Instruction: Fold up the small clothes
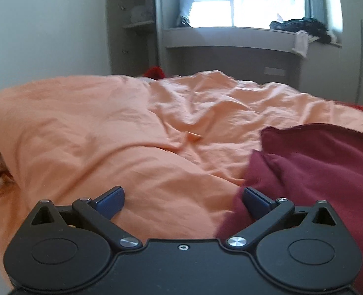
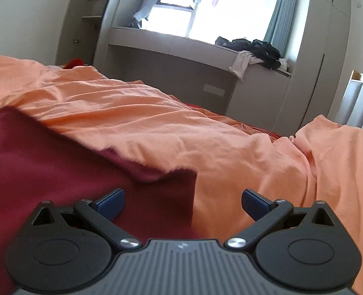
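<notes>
A dark maroon garment (image 1: pixel 314 172) lies on the orange bed cover (image 1: pixel 102 132), at the right of the left wrist view. My left gripper (image 1: pixel 183 202) is open and empty, low over the cover, with its right finger at the garment's left edge. In the right wrist view the garment (image 2: pixel 48 162) fills the lower left, with a corner reaching the middle. My right gripper (image 2: pixel 183 202) is open and empty, straddling the garment's right edge, its left finger over the cloth and its right finger over the orange cover (image 2: pixel 230 147).
A window bench (image 2: pixel 181 49) stands beyond the bed with a heap of dark clothes (image 2: pixel 257 48) on it. A shelf unit (image 1: pixel 132 24) stands at the far left. A red item (image 1: pixel 154 71) lies behind the bed. A white rail (image 2: pixel 358 103) is at the far right.
</notes>
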### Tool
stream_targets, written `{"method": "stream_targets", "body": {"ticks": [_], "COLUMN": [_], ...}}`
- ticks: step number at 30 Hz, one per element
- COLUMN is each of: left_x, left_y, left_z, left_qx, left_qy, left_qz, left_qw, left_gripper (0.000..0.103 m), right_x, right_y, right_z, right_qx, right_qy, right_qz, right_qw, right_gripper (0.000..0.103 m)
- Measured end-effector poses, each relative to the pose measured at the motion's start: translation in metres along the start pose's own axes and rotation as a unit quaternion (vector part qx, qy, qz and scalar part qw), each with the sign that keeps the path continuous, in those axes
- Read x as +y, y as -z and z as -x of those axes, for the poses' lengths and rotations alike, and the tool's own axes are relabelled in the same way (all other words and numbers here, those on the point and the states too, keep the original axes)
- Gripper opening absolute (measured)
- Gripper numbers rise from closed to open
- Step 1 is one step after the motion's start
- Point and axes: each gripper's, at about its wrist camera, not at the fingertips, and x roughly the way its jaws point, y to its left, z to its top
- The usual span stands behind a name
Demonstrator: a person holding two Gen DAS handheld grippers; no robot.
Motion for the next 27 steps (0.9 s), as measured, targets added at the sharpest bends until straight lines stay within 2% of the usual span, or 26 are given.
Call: {"method": "stream_targets", "body": {"ticks": [2,5,9,12,16,21,24,27], "left_x": [0.001,0.009,0.018,0.021,0.021,0.011,0.003,-0.003], "left_y": [-0.001,-0.004,-0.006,-0.005,-0.001,0.005,0.01,0.019], "left_z": [0.0,0.0,0.002,0.007,0.014,0.025,0.036,0.055], "left_qx": [0.0,0.005,0.003,-0.002,-0.016,-0.03,-0.053,-0.085], "left_qy": [-0.014,-0.009,-0.002,0.011,0.022,0.029,0.029,0.029], "left_qz": [0.0,0.029,0.062,0.086,0.102,0.092,0.081,0.078], "left_qw": [0.9999,0.9995,0.9981,0.9963,0.9944,0.9949,0.9949,0.9929], "left_gripper": [0.102,0.102,0.102,0.102,0.102,0.102,0.102,0.102], "right_x": [-0.004,-0.014,-0.028,-0.032,-0.031,-0.01,0.01,0.031], "right_y": [-0.006,-0.006,0.001,0.009,0.022,0.043,0.054,0.058], "right_z": [-0.018,-0.028,-0.011,0.02,0.072,0.129,0.15,0.156], "right_qx": [0.013,0.02,0.004,-0.018,-0.055,-0.103,-0.143,-0.154], "right_qy": [0.017,0.033,0.037,0.039,0.018,-0.031,-0.052,-0.074], "right_qz": [-0.008,-0.031,-0.037,-0.025,-0.043,-0.083,-0.115,-0.12], "right_qw": [1.0,0.999,0.999,0.999,0.997,0.991,0.982,0.978], "right_gripper": [0.103,0.103,0.103,0.103,0.103,0.103,0.103,0.103]}}
